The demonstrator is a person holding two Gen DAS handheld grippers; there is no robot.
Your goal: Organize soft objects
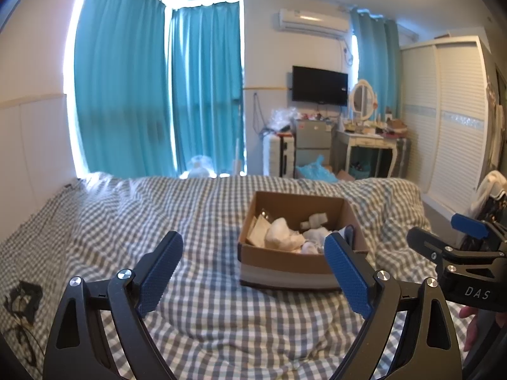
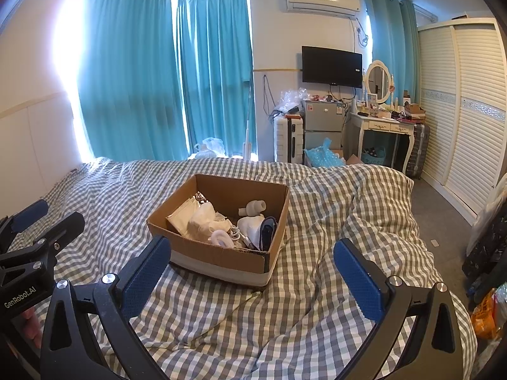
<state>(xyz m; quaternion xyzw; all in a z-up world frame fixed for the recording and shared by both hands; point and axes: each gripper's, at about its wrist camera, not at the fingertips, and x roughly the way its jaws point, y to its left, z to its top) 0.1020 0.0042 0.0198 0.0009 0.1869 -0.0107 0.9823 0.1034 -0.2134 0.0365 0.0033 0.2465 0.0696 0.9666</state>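
Soft objects fill the cardboard box on the checked bedspread: pale packets far left, white bundles in the middle, a dark blue piece at the right wall. We hold our left gripper and right gripper near it, both spread wide, gripping nothing.

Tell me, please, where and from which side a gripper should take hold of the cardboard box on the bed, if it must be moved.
Probably the right wall of the cardboard box, pinched over its rim from above. The box is open-topped with thin upright walls, so one finger can go inside and one outside. The right gripper, jaws open and empty, is closest to that side. The soft bed cover may let it tip, so the left gripper could steady the opposite wall.
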